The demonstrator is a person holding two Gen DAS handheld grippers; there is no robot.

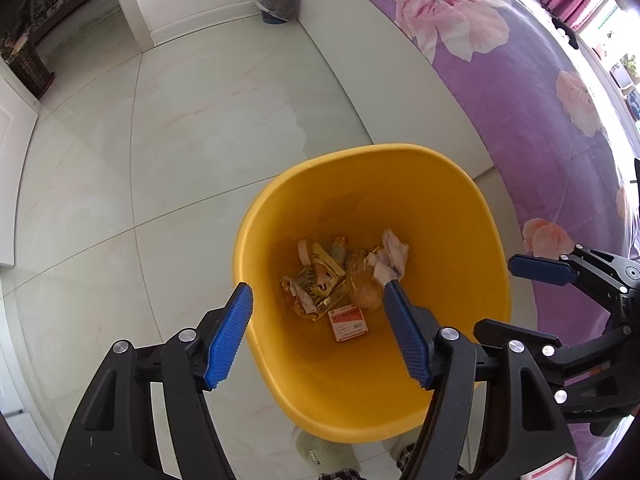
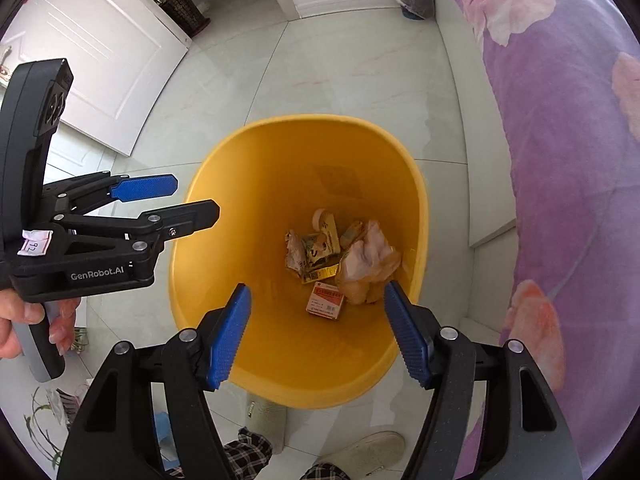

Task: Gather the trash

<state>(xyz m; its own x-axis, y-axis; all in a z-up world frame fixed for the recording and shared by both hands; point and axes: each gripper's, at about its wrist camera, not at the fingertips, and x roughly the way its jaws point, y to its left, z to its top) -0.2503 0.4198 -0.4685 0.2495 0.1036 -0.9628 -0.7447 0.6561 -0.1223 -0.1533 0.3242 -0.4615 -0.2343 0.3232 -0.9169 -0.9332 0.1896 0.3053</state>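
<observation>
A yellow bin [image 1: 452, 216] stands on the tiled floor beside the bed, and it also shows in the right wrist view [image 2: 224, 184]. Inside lie yellow wrappers [image 1: 316, 284], a crumpled tissue [image 1: 394, 254], a small orange-and-white box [image 1: 349, 323] and a tan bag [image 2: 368, 264]. My left gripper [image 1: 318, 300] is open and empty above the bin's near rim. My right gripper [image 2: 318, 302] is open and empty above the bin. The left gripper also shows at the left of the right wrist view [image 2: 180, 200], beside the bin. One right fingertip [image 1: 540, 270] shows in the left wrist view.
A bed with a purple flowered cover [image 1: 540, 92] runs along the right. A small lined waste basket [image 1: 278, 2] stands by the far wall. A white door [image 2: 92, 56] is at the left. My slippers [image 2: 360, 452] are just below the bin.
</observation>
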